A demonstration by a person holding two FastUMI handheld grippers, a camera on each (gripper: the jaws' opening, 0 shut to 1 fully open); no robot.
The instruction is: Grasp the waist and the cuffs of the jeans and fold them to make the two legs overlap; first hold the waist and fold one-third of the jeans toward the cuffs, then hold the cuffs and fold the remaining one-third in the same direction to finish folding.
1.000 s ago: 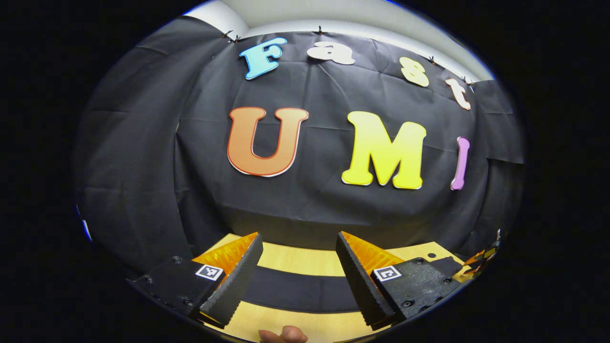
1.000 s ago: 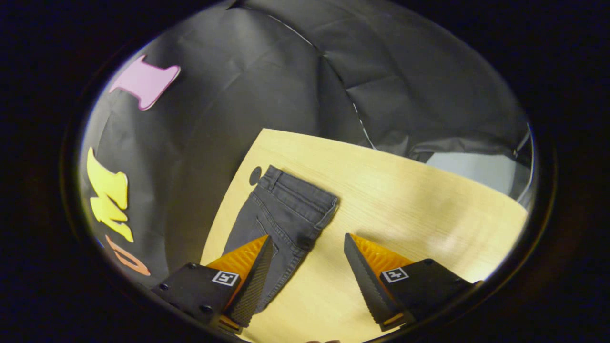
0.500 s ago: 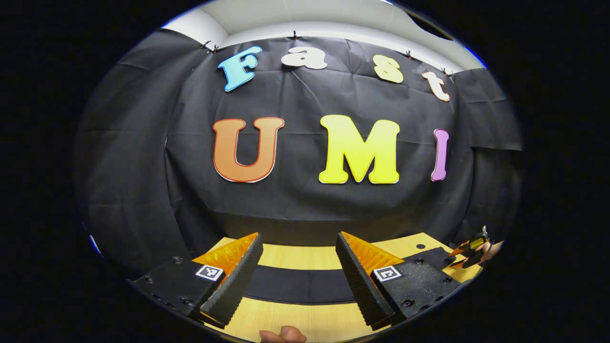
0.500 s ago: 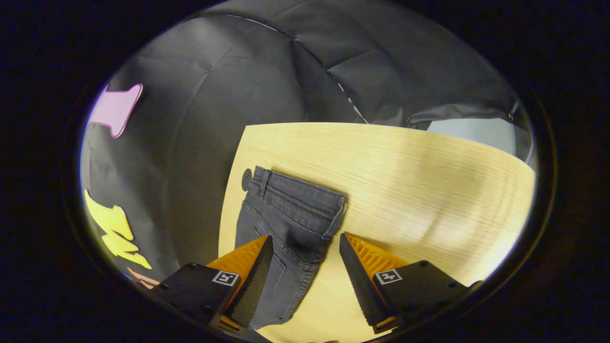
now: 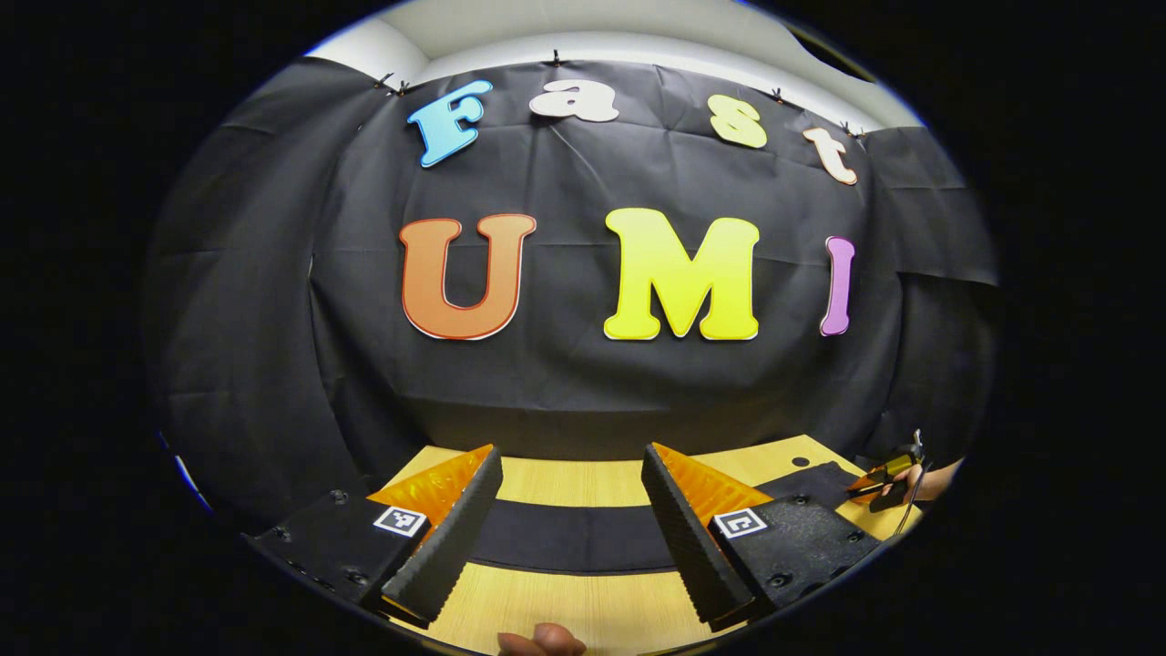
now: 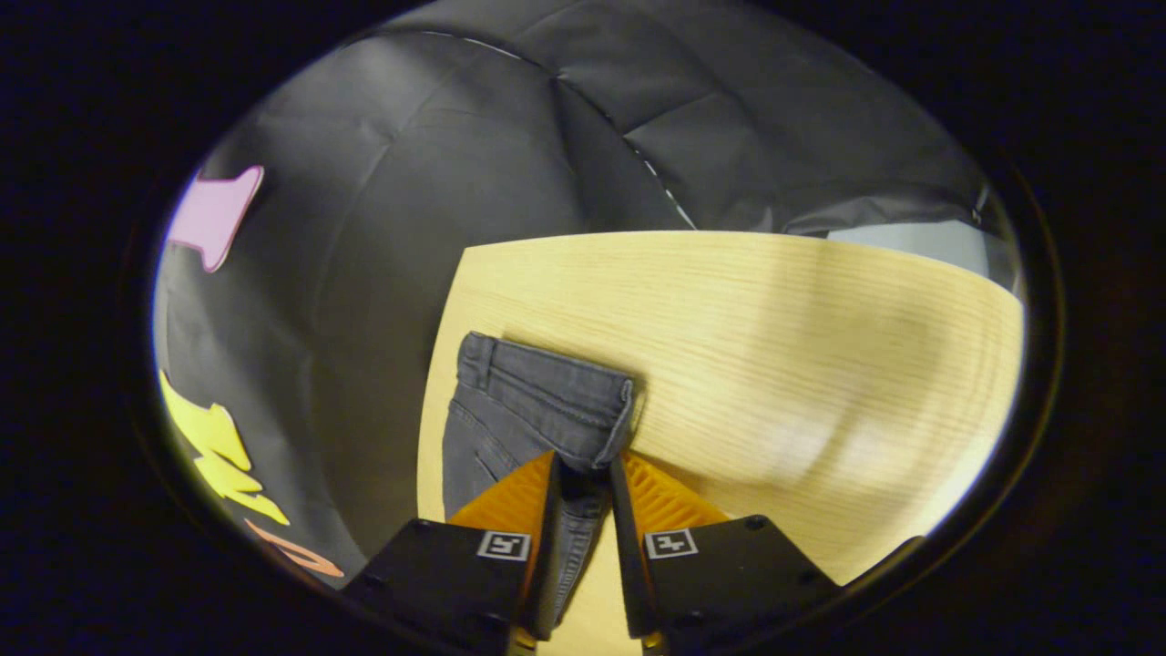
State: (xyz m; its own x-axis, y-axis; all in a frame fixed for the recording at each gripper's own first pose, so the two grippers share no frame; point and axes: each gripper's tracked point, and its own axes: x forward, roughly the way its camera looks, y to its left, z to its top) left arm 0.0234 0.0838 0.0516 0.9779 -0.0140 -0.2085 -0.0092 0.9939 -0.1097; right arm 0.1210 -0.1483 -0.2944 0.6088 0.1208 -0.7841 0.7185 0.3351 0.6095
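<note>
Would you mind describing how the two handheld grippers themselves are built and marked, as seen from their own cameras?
Each gripper, left and right, has two wedge-shaped fingers tapering forward, with ridged inner faces. The fingers sit on matte black blocks with visible screws on the left one. Every block carries a small square black-and-white tag.

We see a pale wood-grain counter (image 6: 774,310) with black cloth (image 5: 583,383) hung close behind its far edge as the booth wall. The cloth is creased and clipped along its top, and a white wall (image 5: 638,23) shows above it. In the right gripper view, more black cloth drapes past the counter's far side, where a pale grey patch (image 6: 911,237) shows.
</note>
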